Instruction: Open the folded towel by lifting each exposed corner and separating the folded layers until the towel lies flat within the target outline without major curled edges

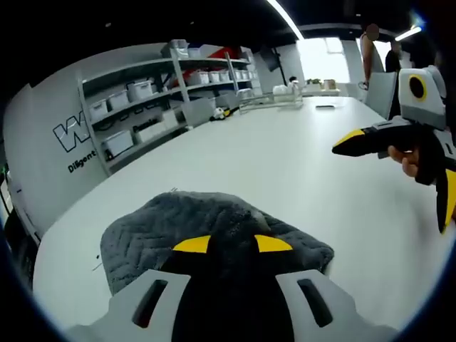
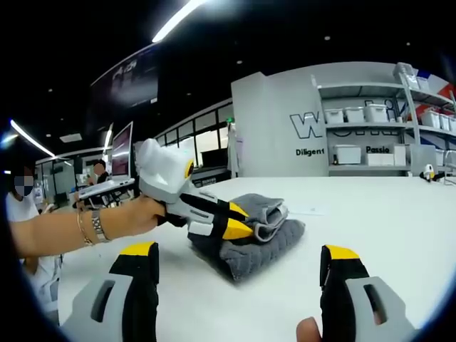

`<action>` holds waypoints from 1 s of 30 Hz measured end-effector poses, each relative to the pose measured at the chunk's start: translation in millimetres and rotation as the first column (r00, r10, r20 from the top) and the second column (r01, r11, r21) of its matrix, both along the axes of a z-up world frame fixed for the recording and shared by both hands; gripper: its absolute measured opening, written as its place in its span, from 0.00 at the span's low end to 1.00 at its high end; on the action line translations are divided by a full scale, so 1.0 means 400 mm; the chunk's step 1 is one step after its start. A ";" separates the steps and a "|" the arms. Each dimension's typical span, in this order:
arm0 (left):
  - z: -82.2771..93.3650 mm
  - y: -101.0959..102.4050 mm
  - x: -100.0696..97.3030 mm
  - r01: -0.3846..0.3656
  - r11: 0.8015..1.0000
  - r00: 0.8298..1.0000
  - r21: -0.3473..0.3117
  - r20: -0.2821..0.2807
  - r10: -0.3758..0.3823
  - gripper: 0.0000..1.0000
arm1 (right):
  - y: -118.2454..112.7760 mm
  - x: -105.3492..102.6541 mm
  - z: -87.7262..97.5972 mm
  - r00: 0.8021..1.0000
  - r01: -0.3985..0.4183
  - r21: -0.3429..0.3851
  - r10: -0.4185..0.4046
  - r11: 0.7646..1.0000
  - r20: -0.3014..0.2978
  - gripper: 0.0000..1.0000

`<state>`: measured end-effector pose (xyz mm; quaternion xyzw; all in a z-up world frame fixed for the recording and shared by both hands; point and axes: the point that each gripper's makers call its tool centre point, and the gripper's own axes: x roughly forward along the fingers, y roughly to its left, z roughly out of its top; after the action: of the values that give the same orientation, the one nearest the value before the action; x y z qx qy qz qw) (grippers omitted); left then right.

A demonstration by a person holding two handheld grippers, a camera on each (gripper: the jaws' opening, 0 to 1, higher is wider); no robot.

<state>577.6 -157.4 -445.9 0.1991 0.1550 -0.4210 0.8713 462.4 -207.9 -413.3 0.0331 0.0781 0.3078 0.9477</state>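
Observation:
A dark grey folded towel lies on the white table near its front left edge. My left gripper sits low over it, the yellow tips close together with towel fabric bunched between them. In the right gripper view the left gripper is held by a hand and pinches a raised upper fold of the towel. My right gripper stands wide open just short of the towel, with nothing between its jaws. In the left gripper view the right gripper hovers above the table, to the right of the towel.
Shelves with white bins stand along the wall behind the table. Small items sit at the table's far end, and people stand beyond it. A forearm with bracelets reaches in from the left.

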 end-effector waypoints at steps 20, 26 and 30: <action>0.067 0.051 0.016 -0.137 0.948 0.990 -0.287 -0.063 0.123 0.07 | -0.003 0.001 0.000 1.000 0.002 0.018 -0.002 1.000 -0.009 0.94; 0.123 0.099 0.024 -0.188 0.917 0.982 -0.352 -0.035 0.188 0.07 | -0.003 0.001 -0.001 1.000 0.002 0.015 -0.002 1.000 -0.011 0.94; 0.143 0.128 0.026 -0.211 0.902 0.975 -0.377 -0.021 0.219 0.07 | -0.002 0.001 -0.002 1.000 0.001 0.014 -0.001 1.000 -0.013 0.94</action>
<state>587.9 -106.0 -388.6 0.0144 0.0828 -0.3420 0.9359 462.9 -208.8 -414.2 0.0416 0.0821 0.3077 0.9470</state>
